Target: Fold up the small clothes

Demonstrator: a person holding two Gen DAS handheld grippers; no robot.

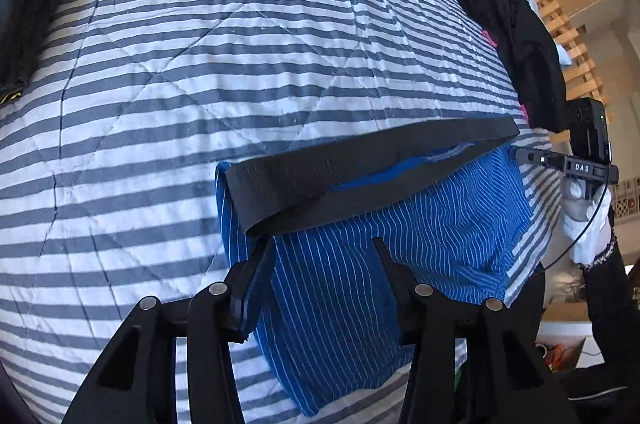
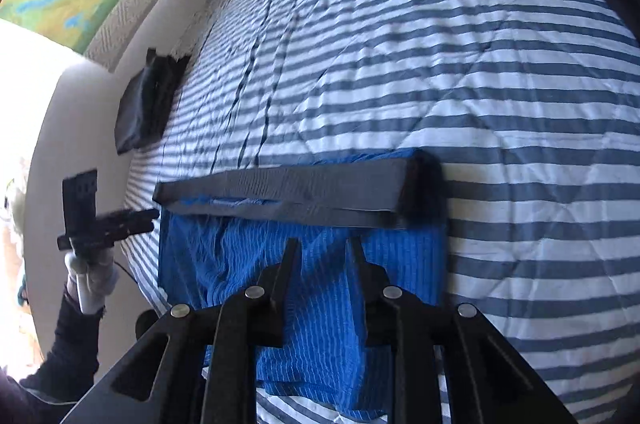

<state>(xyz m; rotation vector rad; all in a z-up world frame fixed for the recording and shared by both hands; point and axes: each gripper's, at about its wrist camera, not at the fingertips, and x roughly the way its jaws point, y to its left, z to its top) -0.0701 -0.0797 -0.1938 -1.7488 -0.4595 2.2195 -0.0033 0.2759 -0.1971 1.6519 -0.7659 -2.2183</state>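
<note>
**Blue boxers laid flat, both grippers loose above them**

In the left wrist view, a dark folded garment (image 1: pixel 28 4) lies at the upper left edge of the striped quilt (image 1: pixel 200 64), well apart from the work. The blue striped boxer shorts (image 1: pixel 440 224) lie at lower centre, their black waistband (image 1: pixel 360 168) running across the frame, slightly lifted at its left end. The left gripper (image 1: pixel 320 256) stands over the left half of the shorts, jaws parted with nothing pinched between them. A heap of black clothes (image 1: pixel 520 36) sits at the upper right, near the quilt's edge.

In the right wrist view, the left gripper shows at the left edge, beside the waistband's end. The right gripper (image 2: pixel 322 248) at lower centre is slightly open above the blue cloth, gripping nothing.

The shorts look light, soft and limp; they will likely sag and crease unless held at two points. The thicker waistband corners or side seams seem the surest holds. The quilt offers wide open room above the waistband; the nearer bed edge and the right-hand heap limit movement.
</note>
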